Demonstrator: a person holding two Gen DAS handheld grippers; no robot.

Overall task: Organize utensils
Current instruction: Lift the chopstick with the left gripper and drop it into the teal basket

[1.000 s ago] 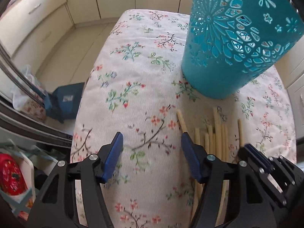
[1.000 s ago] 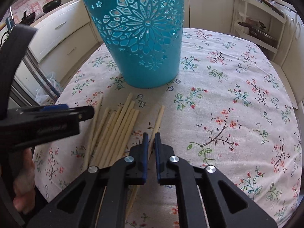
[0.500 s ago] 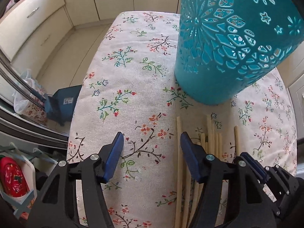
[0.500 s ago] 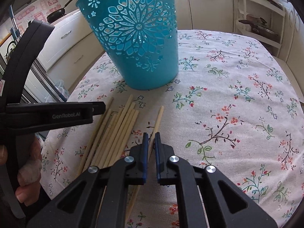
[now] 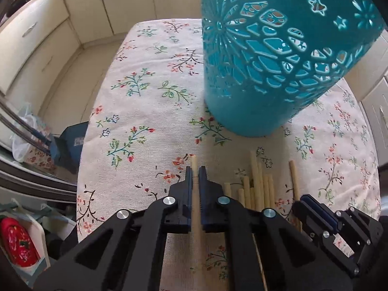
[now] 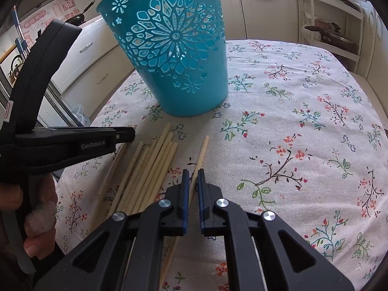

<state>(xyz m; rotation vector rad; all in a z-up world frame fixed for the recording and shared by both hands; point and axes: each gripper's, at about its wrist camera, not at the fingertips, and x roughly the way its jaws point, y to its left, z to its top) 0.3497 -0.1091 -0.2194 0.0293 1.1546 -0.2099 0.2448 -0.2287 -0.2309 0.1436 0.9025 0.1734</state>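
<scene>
A teal cut-out basket (image 5: pixel 278 60) (image 6: pixel 174 55) stands upright on the floral tablecloth (image 5: pixel 145 111) (image 6: pixel 291 121). In front of it lie several pale wooden chopsticks (image 5: pixel 257 186) (image 6: pixel 150 169). My left gripper (image 5: pixel 194 172) (image 6: pixel 121 134) is shut on the leftmost chopstick (image 5: pixel 194 161), whose tip pokes out past the pads. My right gripper (image 6: pixel 191 174) (image 5: pixel 317 213) is shut on the lone chopstick (image 6: pixel 202 150) (image 5: pixel 294 181) at the right of the pile. Both chopsticks still lie low on the cloth. A hand (image 6: pixel 36 206) holds the left gripper's handle.
The table's left edge (image 5: pixel 84 145) drops to the floor, where a blue box (image 5: pixel 70 143) and a plastic bag (image 5: pixel 21 145) sit. Cream cabinets (image 5: pixel 36 48) run along the left. An open shelf with pans (image 6: pixel 332 34) stands at the far right.
My left gripper's jaws closed from wide apart onto the leftmost chopstick after shifting right over it. The right gripper stayed shut on its chopstick.
</scene>
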